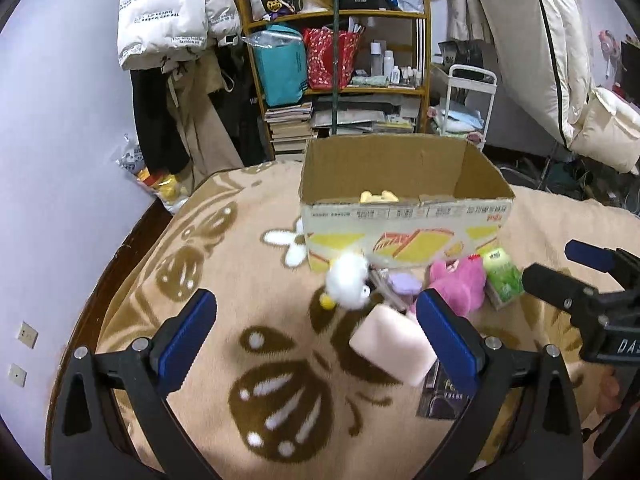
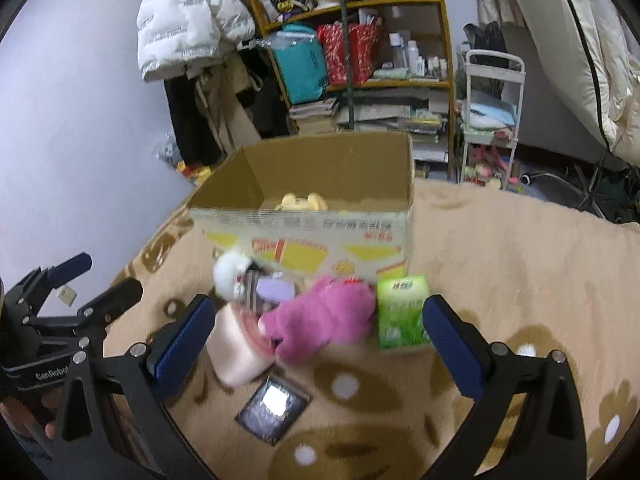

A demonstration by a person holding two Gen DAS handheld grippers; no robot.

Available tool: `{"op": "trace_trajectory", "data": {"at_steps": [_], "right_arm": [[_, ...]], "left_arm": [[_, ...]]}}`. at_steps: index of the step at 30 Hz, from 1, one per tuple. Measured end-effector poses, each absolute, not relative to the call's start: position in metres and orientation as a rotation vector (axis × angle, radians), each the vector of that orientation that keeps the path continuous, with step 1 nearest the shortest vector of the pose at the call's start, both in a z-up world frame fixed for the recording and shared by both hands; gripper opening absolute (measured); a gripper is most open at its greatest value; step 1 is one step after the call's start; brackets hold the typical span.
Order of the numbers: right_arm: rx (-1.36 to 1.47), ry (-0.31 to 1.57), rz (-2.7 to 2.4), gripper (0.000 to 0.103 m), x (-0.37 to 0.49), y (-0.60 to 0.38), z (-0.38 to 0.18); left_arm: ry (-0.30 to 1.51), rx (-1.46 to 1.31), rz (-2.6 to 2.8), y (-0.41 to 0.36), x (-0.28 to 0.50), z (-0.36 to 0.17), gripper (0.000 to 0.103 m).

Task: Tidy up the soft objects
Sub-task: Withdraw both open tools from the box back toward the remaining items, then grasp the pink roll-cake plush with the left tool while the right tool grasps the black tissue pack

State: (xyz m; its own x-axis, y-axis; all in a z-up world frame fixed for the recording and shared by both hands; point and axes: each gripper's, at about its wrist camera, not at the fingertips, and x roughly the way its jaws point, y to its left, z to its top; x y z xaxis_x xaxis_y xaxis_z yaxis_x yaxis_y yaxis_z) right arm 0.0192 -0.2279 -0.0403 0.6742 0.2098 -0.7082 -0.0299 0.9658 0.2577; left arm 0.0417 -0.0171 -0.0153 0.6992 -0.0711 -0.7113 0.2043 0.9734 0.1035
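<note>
An open cardboard box stands on the beige blanket with a yellow toy inside. In front of it lie a white plush duck, a pink plush, a pale pink foam block, a small purple item and a green tissue pack. My left gripper is open, short of the duck and block. My right gripper is open, with the pink plush lying ahead between its fingers, untouched.
A dark shiny packet lies flat near the foam block. The bed's left edge drops off towards the wall. Behind the box are a cluttered wooden shelf, hanging jackets and a white trolley.
</note>
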Motion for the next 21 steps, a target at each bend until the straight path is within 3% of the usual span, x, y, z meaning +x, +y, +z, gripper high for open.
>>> {"op": "trace_trajectory", "data": {"at_steps": [21], "right_arm": [[0.142, 1.015, 0.191, 0.103, 0.012, -0.194, -0.079]], "left_arm": [[0.944, 0.095, -0.203, -0.011, 0.054, -0.048, 0.099]]}}
